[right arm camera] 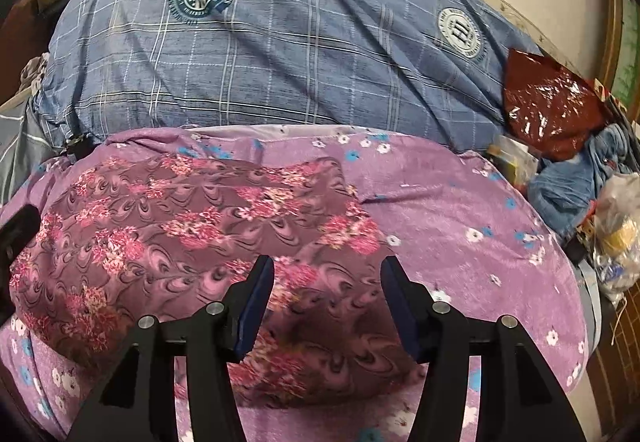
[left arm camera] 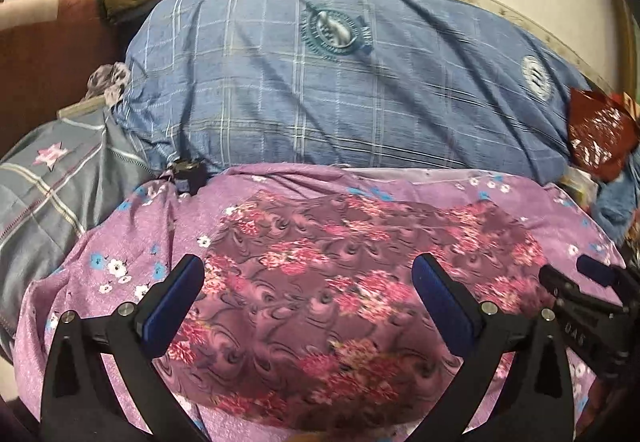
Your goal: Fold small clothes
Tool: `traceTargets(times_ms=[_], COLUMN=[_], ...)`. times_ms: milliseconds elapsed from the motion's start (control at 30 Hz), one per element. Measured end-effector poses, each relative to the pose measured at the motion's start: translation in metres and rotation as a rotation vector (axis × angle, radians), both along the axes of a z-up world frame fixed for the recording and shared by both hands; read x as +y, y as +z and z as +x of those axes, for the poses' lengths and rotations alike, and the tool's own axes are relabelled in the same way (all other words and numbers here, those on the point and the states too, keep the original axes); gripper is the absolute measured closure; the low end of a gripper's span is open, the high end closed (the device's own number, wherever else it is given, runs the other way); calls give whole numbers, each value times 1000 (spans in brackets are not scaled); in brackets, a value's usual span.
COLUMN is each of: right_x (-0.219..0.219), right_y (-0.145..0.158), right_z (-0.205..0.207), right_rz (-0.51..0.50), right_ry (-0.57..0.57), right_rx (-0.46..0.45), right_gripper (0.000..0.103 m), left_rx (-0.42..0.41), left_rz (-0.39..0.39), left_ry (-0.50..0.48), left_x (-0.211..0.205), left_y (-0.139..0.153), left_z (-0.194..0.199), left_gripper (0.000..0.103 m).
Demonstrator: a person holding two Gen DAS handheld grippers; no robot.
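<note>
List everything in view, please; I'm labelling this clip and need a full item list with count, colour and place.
floral garment: one, dark purple with pink flowers, lying spread on the sheet under both grippers.
sheet: one, lilac with small white and blue flowers, covering the bed.
plaid bedding: one bulky roll, blue with round crests, behind the garment.
grey bedding: one, grey with pale stripes and a pink star, at left.
foil bag: one, dark red, shiny, at right.
blue cloth: one crumpled piece, below the foil bag.
left gripper: black with blue pads, open over the garment.
right gripper: same, open, above the garment.
</note>
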State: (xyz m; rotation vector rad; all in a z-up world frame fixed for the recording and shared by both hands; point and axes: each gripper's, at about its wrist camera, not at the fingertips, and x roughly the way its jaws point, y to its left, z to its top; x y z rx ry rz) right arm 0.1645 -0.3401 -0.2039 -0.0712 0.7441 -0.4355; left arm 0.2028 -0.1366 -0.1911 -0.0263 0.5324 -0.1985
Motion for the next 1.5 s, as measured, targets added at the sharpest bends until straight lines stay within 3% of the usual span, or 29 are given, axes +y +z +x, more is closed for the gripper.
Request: traceTargets(times_ms=[367,800,1100,1233,1367,1500], right_x=[12,23,18,8,-14,-18], right_y=[-18,-16,-19,-28,-49,-63], right_z=[37,49,46,45,50,55], right_rz=[-4,-35,-20,68,255,264], right_ry=[44,65,71,93,95,107], right_rx=[44,36,48,66,136,184], right_gripper=[46,45,46,49,64,64], left_rx=[35,61,87,161,292,373], left_rz=[66,25,52,95,105,145], left_ry=[-12,-24,-43,-41,-71,-92], left_x=[-10,-8,-10,-12,-16,-26], left_y=[-12,-13,-18,-32,-55,-76], left_z=[26,32,34,43,57,65], left_gripper=[0,0,0,0,0,0])
